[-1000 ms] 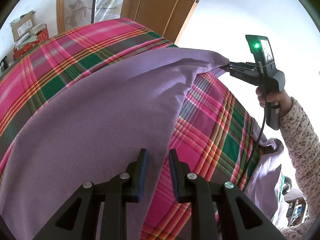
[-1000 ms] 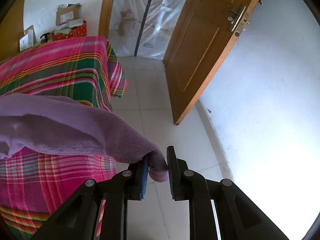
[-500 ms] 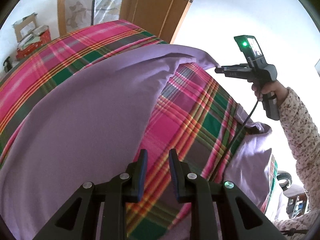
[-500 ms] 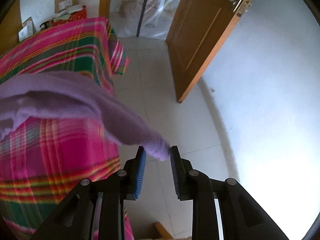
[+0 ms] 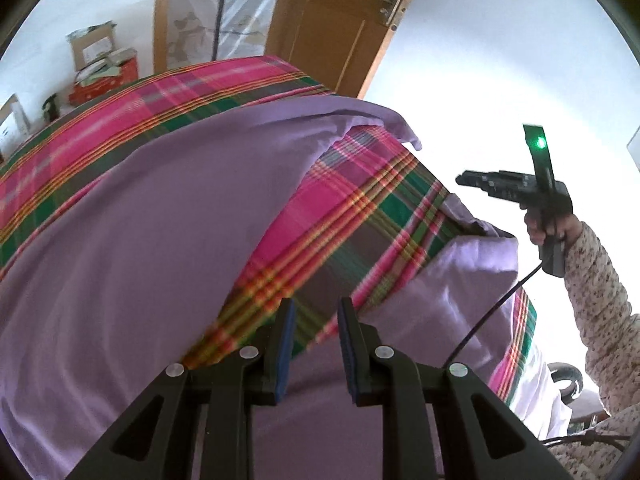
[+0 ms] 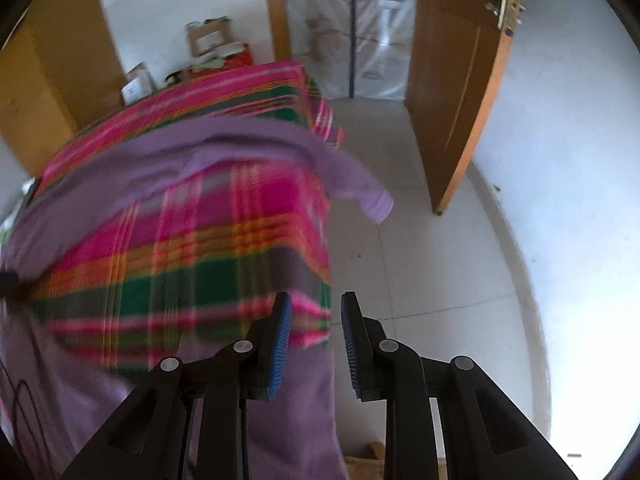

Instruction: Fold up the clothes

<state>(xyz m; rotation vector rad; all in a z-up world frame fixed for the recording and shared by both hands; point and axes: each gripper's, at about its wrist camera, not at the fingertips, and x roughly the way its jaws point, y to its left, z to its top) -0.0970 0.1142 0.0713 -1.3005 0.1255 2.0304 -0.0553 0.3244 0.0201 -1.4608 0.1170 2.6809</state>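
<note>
A purple garment [image 5: 140, 220] lies spread over the table's plaid cloth [image 5: 352, 220], and its sleeve end [image 5: 408, 136] hangs free past the table's far corner. Another purple fold [image 5: 460, 272] lies at the near right. My left gripper [image 5: 316, 308] hovers open above the plaid strip between the two purple parts, with nothing between its pads. At the right, my right gripper [image 5: 464, 180] is held in the air, apart from the sleeve. In the right wrist view my right gripper [image 6: 314, 300] has its jaws opening and empty, and the sleeve end [image 6: 376, 200] droops ahead of it.
An open wooden door [image 6: 452, 100] and tiled floor [image 6: 420, 272] lie beyond the table's right edge. Cardboard boxes and a red box [image 5: 104, 76] stand by the far wall. A black cable [image 5: 488, 312] trails from the right gripper over the garment. The person's patterned sleeve [image 5: 600, 312] is at the right.
My right gripper let go of the sleeve end and drew back, so the sleeve dropped to hang at the table corner. My left gripper shifted from the garment's edge to over the plaid cloth.
</note>
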